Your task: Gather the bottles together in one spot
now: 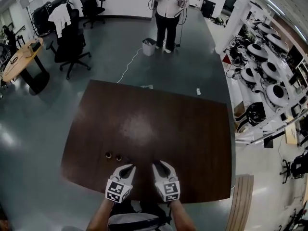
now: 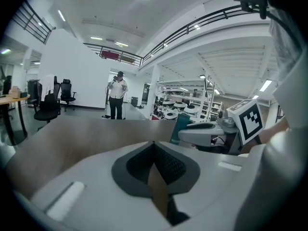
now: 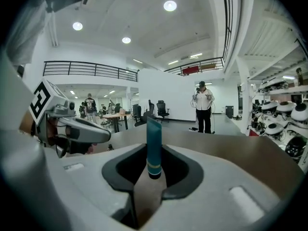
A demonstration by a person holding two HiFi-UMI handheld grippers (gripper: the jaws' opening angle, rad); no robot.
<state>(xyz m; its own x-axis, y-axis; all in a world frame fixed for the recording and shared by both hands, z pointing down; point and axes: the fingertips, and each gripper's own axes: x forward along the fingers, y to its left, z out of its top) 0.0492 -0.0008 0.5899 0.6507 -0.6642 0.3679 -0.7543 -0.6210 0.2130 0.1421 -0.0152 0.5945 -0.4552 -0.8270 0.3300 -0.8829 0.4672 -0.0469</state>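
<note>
Right gripper clamped on a teal tube, which stands upright between the jaws, dark cap down and flat crimped end up. Left gripper has its jaws together with nothing between them. It sits just beside the right gripper, both low over the near edge of the brown table. Two small dark bottles stand on the table just ahead of the left gripper and slightly to its left, close to each other; detail is too small to read
</note>
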